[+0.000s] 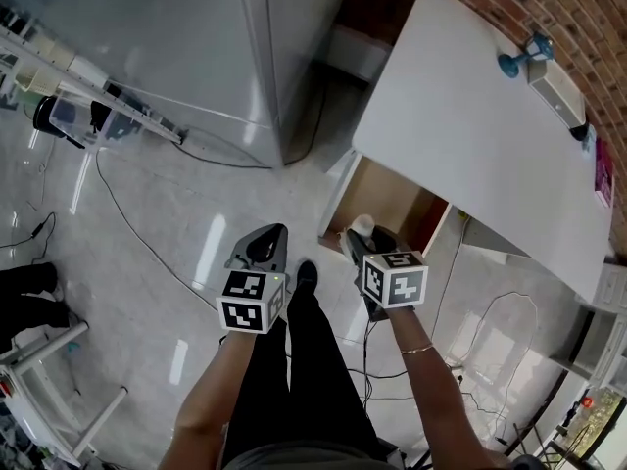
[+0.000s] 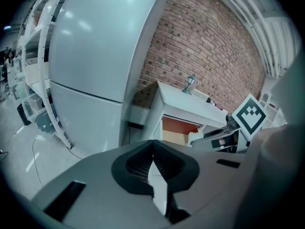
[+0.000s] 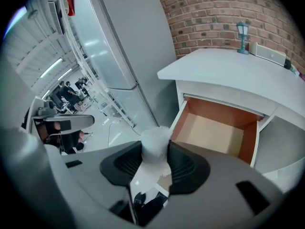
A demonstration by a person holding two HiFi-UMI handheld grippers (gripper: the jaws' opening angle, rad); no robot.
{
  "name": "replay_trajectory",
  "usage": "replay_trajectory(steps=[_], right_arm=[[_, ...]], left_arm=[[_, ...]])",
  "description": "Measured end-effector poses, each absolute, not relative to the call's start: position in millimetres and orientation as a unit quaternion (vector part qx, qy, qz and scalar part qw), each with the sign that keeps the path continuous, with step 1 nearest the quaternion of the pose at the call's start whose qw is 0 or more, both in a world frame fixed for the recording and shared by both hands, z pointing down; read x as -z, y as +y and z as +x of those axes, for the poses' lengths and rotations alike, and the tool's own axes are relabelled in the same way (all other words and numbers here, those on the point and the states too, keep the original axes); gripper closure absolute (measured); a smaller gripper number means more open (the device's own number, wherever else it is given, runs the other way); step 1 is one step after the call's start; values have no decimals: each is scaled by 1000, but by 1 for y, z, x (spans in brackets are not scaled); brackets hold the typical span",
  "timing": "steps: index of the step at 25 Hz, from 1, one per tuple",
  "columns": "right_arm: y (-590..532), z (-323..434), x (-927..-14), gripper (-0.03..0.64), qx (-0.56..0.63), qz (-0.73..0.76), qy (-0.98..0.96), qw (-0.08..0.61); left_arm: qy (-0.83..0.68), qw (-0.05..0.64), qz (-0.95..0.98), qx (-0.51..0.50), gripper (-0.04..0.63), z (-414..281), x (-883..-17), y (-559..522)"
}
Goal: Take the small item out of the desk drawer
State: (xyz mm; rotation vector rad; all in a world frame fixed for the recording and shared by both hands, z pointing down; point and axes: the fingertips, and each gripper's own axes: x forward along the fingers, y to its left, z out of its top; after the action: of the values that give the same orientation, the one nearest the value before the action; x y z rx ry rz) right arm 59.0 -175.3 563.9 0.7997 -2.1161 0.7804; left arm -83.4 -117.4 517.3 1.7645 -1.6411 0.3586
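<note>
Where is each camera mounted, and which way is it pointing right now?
Head view: on the person's head, looking steeply down at the open wooden drawer of the white desk; forearms, legs, left gripper and right gripper show.
Left gripper view: on the left gripper, past its closed jaws toward the red brick wall.
Right gripper view: on the right gripper, past jaws clamping a white fluffy item, into the empty drawer.
All three show drawer and desk.

Left hand-held gripper (image 2: 152,147), jaws together, open desk drawer (image 2: 179,130), brick wall (image 2: 205,46) behind
</note>
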Motion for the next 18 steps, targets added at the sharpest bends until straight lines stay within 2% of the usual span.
replay_trajectory(steps=[18], right_arm=[[-144,81,-474,453,-301,369,-840,261]], left_arm=[[-622,306,706,-143,574,-78,-474,-101]])
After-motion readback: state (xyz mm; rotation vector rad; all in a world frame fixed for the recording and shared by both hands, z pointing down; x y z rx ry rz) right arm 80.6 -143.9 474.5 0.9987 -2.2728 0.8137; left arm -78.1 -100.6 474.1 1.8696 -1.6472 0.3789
